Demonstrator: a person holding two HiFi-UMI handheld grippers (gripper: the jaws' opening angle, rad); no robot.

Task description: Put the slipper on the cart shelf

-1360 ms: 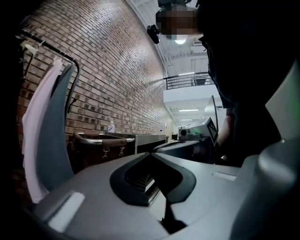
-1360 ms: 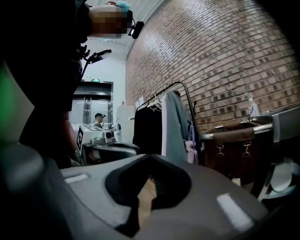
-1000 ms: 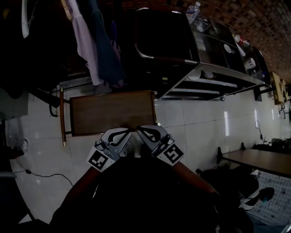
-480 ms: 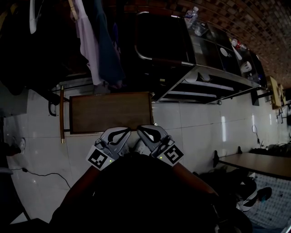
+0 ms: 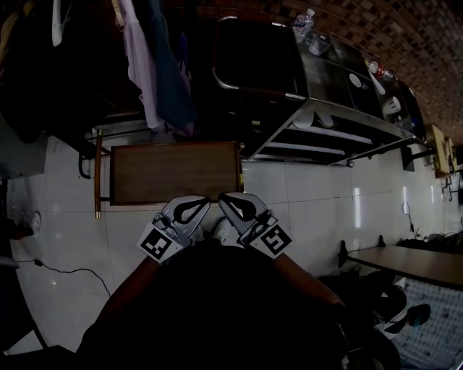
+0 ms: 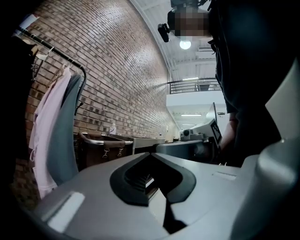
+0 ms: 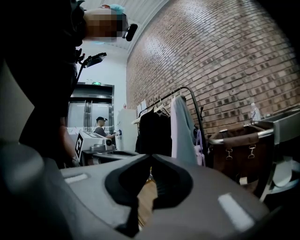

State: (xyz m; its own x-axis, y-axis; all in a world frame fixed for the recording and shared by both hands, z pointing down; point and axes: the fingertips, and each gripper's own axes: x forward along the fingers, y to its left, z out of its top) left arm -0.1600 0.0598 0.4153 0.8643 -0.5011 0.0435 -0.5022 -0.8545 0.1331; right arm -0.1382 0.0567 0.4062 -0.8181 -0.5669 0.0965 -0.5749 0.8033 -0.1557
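1. On the cart's (image 5: 376, 124) shelf just under its top lies a pale, oval, slipper-like shape (image 5: 323, 120). The picture is too dim to be sure what it is.
2. Well short of the cart, the left gripper (image 5: 205, 202) hangs over the white floor tiles (image 5: 318, 195). Its own view shows the two jaws pressed together at the tips, with nothing between them.
3. The right gripper (image 5: 223, 199) is just beside the left one, on the side nearer the cart. Its jaws are also closed and empty.
4. A wooden bench (image 5: 173, 172) stands left of the cart, its end close to the cart's near corner.
5. A dark hamper (image 5: 253, 54) with a chrome frame stands against the cart's left end. Clothes (image 5: 155, 65) hang further left of the cart, and a bottle (image 5: 307, 18) stands on the cart's top.
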